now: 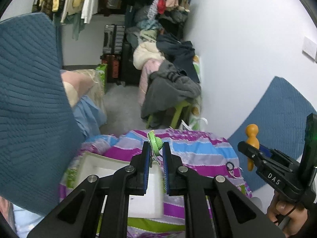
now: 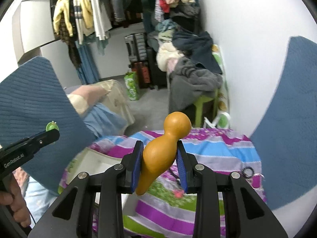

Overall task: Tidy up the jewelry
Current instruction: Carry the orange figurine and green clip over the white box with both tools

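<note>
Between the left gripper's (image 1: 156,149) fingers sits a green hair clip (image 1: 155,144), pinched above a white box (image 1: 118,170). At three o'clock, the right gripper (image 2: 160,154) clamps an orange gourd (image 2: 163,152) over the striped blanket (image 2: 218,148), where a black ring (image 2: 248,172) lies.

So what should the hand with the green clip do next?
Probably lower the green hair clip into the white box and open up. The left gripper holds the clip in the air just above the box's far edge, and the box looks empty where it shows.
</note>
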